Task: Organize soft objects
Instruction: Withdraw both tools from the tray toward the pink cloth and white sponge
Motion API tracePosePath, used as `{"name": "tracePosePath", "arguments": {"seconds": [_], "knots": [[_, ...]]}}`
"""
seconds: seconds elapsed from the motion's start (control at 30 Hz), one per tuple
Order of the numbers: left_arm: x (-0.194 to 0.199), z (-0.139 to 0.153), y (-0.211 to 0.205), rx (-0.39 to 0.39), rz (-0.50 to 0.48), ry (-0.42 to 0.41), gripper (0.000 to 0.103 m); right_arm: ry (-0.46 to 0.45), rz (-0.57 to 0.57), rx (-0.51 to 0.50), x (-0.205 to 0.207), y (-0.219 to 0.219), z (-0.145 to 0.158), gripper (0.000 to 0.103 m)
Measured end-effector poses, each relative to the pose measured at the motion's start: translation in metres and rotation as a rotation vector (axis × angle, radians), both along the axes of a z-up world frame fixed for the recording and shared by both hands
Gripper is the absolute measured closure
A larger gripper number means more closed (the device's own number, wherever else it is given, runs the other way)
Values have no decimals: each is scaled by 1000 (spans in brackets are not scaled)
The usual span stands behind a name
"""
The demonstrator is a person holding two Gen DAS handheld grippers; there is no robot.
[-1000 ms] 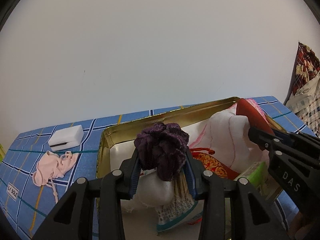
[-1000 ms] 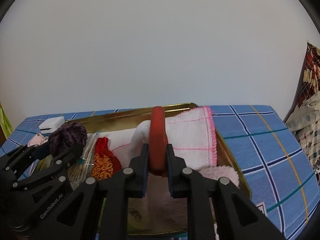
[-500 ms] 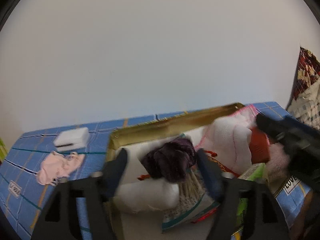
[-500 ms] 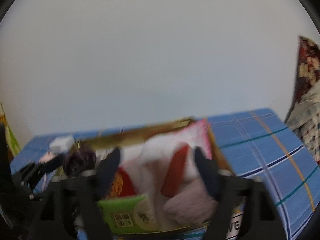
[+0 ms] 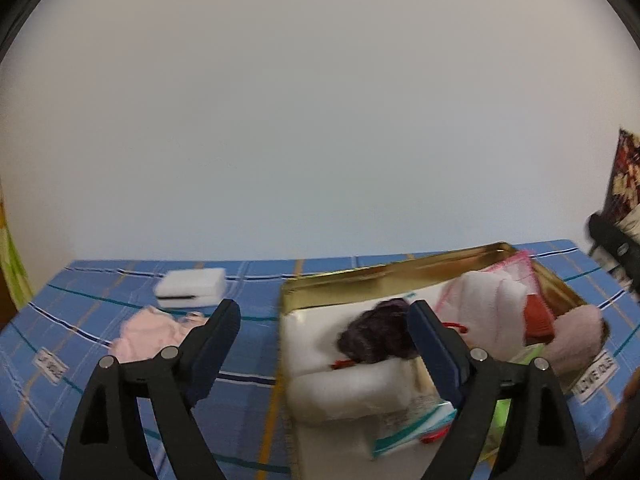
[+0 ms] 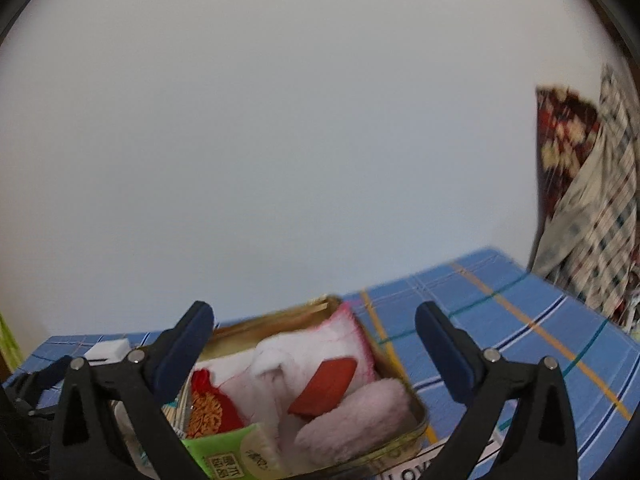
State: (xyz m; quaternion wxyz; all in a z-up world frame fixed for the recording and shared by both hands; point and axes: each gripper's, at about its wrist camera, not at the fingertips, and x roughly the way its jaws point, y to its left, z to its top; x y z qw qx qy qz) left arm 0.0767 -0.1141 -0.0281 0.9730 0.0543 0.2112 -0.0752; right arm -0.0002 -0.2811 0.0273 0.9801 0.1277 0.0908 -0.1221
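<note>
Left wrist view: the left tongs [image 5: 324, 322] stand wide and are opening further, with nothing pressed between the pads. The dark purple scrunchie [image 5: 378, 336] lies just beyond the right finger, on a white folded cloth [image 5: 352, 388] inside the gold tin box [image 5: 384, 274]. It rests free, so I judge it was put there on purpose, as one more soft thing collected in the box. On the blue checked bench [image 5: 80, 312], left of the box, a pale pink garment [image 5: 150, 330] and a white block [image 5: 192, 286] lie outside, near each other. The pink garment looks like a soft thing not yet sorted.

Right wrist view: the right tongs [image 6: 314, 328] are also opening, very wide, and hold nothing. Below them the box is crowded: a white towel with pink edge [image 6: 320, 344], a flat red piece [image 6: 326, 386] leaning on it, a fluffy pink roll [image 6: 352, 420], a red pouch with gold pattern [image 6: 208, 404] and a green packet [image 6: 232, 454]. The red piece lies loose on the towel, apart from both fingers. The picture is a little blurred, so finer details I cannot tell.
</note>
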Motion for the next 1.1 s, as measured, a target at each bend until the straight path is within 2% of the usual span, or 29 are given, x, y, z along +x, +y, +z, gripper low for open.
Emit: {"name": "tracePosePath", "arguments": {"seconds": [0.1,0.23,0.43,0.67,0.83,1.1], "knots": [[-5,1,9,8,22,-24,16,-79,-62,-69,-11,7,2,0],[-9,2,23,0,47,-45,16,-110,-104,-128,-17,14,2,0],[-12,-1,44,22,64,-54,16,-144,-147,-102,-25,9,2,0],[-13,-4,70,36,78,-46,16,-121,-187,-54,-31,12,1,0],[-6,-6,92,38,107,-41,16,-48,-155,-30,-21,26,-3,0],[1,-6,121,19,139,-24,16,-22,-130,-41,-18,57,-6,0]]}}
